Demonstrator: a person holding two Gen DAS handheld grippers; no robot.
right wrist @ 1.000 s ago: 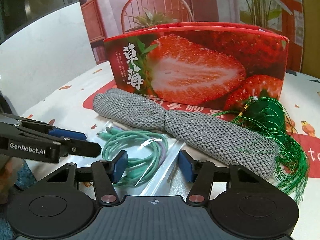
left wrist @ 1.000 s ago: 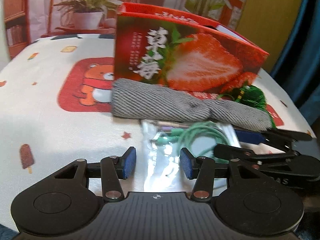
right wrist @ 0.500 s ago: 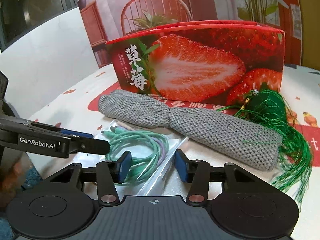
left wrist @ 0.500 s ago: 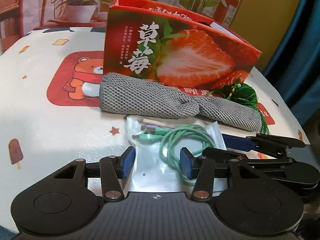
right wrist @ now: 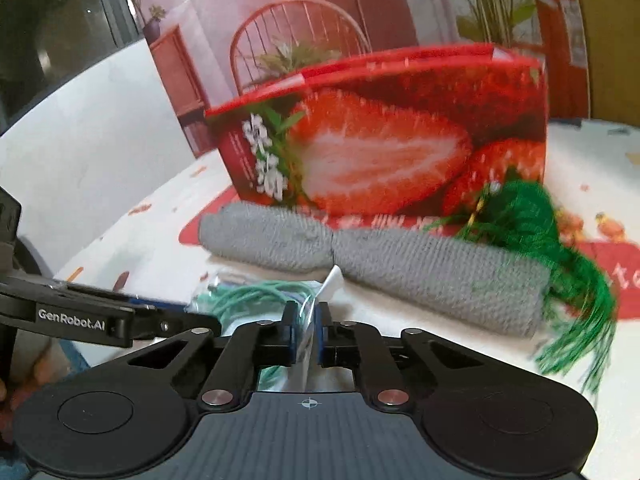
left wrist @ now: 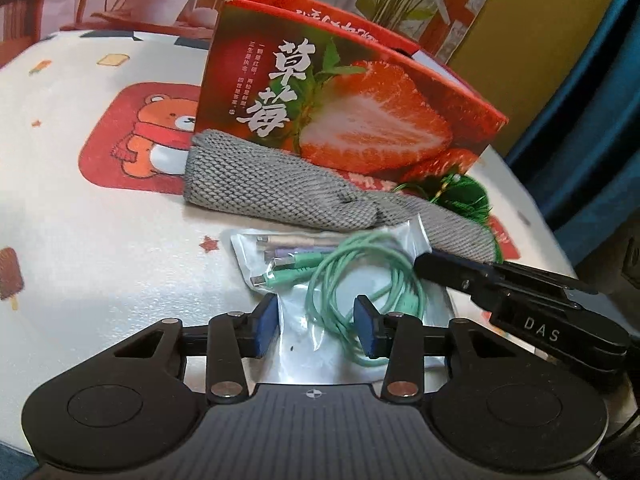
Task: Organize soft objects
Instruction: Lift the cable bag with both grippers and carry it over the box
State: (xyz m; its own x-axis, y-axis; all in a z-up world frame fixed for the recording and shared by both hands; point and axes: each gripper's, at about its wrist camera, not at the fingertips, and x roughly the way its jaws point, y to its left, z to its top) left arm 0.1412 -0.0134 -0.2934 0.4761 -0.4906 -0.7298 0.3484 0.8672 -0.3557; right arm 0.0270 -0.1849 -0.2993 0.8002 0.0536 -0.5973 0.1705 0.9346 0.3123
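The right gripper [right wrist: 306, 338], apart a second ago, now pinches the clear plastic pouch of coiled green cables [left wrist: 340, 276] lying before the grey knitted roll [left wrist: 280, 196], probably ready to lift, while the left gripper [left wrist: 316, 326] is closing astride the pouch's near edge.

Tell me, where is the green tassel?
The green tassel lies on the table at the right end of the grey knitted roll, in front of the strawberry box.
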